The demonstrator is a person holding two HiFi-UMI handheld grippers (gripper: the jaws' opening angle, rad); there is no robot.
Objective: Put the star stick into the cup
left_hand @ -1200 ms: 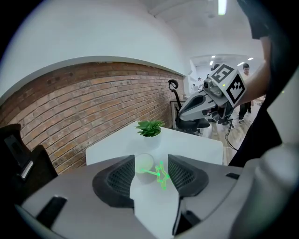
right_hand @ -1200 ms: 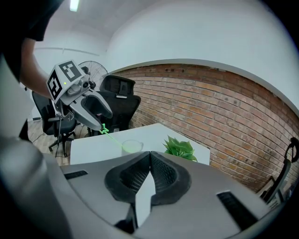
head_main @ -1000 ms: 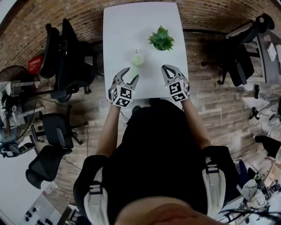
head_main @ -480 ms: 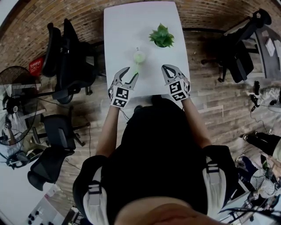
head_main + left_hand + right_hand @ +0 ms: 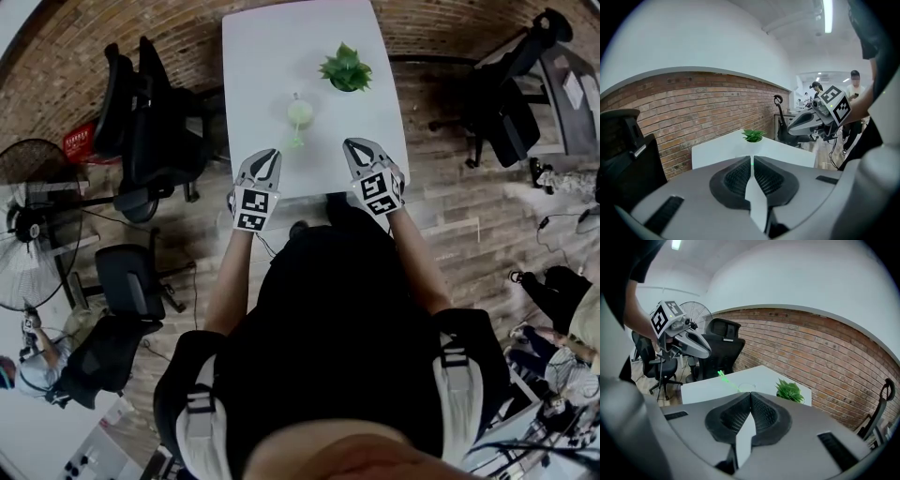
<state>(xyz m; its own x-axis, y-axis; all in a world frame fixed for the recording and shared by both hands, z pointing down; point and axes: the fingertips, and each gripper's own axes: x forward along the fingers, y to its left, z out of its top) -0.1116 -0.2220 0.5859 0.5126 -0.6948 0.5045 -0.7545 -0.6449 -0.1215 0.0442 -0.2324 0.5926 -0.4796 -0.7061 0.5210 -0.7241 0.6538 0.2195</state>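
Note:
A clear cup stands on the white table, and the green star stick leans out of it toward the near edge. In the right gripper view the stick slants up left from the cup, star end uppermost. My left gripper hovers at the table's near edge, just left of the stick, shut on nothing. Its pads meet. My right gripper is level with it on the right, also shut and empty.
A small potted plant sits behind and right of the cup, also seen as plant and plant. Office chairs stand left of the table, another chair to the right. A brick wall runs behind.
My left gripper's jaws have gone from wide open to shut, with nothing between them. The right gripper, cup and stick have stayed where they were.

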